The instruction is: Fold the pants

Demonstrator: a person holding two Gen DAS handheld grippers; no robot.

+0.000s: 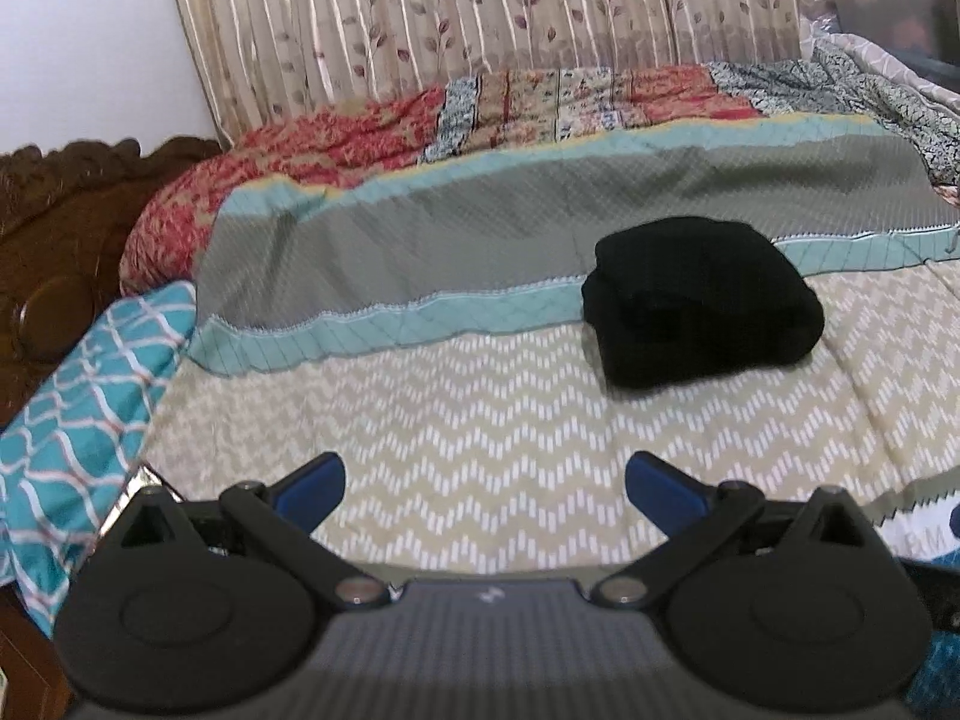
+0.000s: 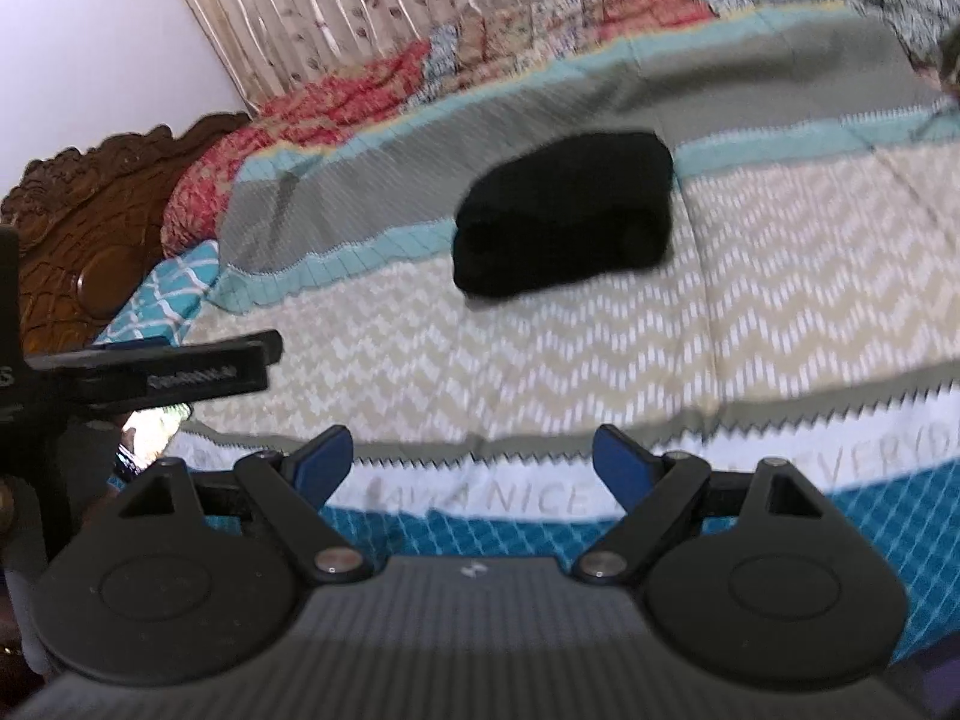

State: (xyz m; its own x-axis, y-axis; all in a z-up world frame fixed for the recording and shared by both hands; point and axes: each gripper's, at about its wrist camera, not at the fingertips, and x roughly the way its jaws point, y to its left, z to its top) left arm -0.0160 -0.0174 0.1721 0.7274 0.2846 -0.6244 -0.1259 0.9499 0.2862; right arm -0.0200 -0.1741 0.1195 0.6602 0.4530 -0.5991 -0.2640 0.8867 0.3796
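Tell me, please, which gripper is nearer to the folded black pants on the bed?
Left, by a little, it seems. The left gripper is over the chevron sheet, pants ahead to its right. The right gripper hangs back at the bed's edge.

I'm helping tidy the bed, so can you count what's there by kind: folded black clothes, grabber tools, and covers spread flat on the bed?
Folded black pants: 1
Grabber tools: 2, left gripper and right gripper, both open and empty
Covers spread flat: 2, the zigzag bedsheet and the grey and teal blanket
Total: 5
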